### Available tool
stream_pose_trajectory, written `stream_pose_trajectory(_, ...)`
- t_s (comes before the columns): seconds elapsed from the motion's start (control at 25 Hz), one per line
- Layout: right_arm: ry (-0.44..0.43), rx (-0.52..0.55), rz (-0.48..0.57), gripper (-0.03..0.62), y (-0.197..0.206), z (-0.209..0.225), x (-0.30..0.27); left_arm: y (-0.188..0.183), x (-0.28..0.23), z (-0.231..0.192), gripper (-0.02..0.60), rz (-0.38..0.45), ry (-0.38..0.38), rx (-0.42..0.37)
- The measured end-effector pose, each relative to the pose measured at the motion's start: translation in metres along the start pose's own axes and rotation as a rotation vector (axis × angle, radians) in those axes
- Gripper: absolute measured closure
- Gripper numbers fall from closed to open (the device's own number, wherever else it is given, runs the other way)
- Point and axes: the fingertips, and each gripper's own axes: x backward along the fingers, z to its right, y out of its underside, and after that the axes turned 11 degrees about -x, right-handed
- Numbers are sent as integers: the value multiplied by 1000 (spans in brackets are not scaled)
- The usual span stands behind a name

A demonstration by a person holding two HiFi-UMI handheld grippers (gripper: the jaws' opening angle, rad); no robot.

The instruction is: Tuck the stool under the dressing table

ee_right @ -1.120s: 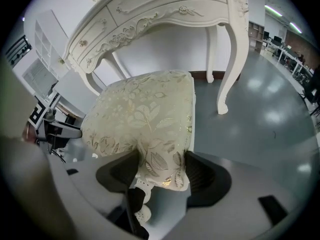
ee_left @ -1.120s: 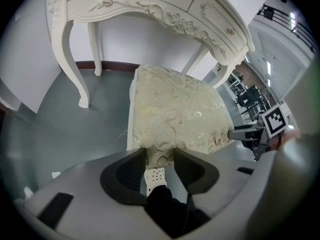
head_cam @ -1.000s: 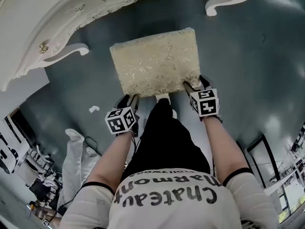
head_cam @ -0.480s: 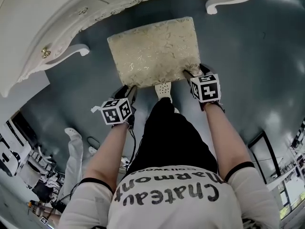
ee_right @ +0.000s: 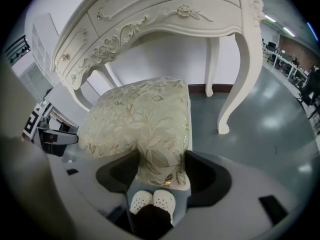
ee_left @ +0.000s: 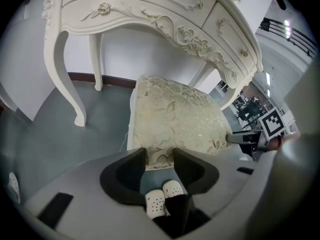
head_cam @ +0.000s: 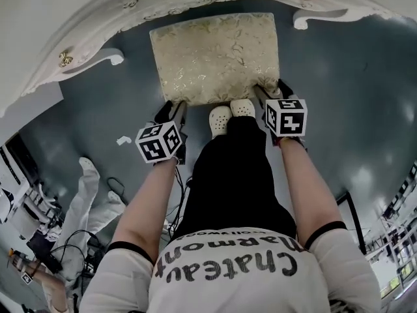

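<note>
The stool (head_cam: 215, 56) has a cream, gold-patterned cushion and stands on the grey floor with its far edge at the front of the white carved dressing table (head_cam: 78, 25). My left gripper (head_cam: 174, 111) is shut on the stool's near left corner (ee_left: 159, 154). On the near right corner (ee_right: 162, 166) my right gripper (head_cam: 268, 94) is shut. In the left gripper view the stool (ee_left: 175, 119) lies below the table's drawers (ee_left: 150, 9). The right gripper view shows the stool (ee_right: 140, 119) between the table's legs (ee_right: 240, 69).
The person's white shoes (head_cam: 231, 113) stand just behind the stool. The table's curved legs (head_cam: 98, 60) flank the stool on both sides. White cloth and cables (head_cam: 78, 207) lie on the floor at the left, with a small white scrap (head_cam: 123, 139) nearby.
Both grippers have pushed the stool away from me toward the dressing table; its far edge now reaches the table's front. The feet have stepped up behind it.
</note>
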Motion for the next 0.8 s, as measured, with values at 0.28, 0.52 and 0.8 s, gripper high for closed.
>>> stream_pose_trajectory(0.28,-30,14,-15,287,-32,-6,-20,-26,-13,-16,390,112,-66,-1)
stream_pose_trajectory(0.52,-69,23,47,287,-64,-14,-37,-53,-25,-35,390,220,-127,-12)
stream_pose_trajectory(0.8,-94,15,144,287,-107,-15,-45,-95,-37,-43,390,244,-122,-34)
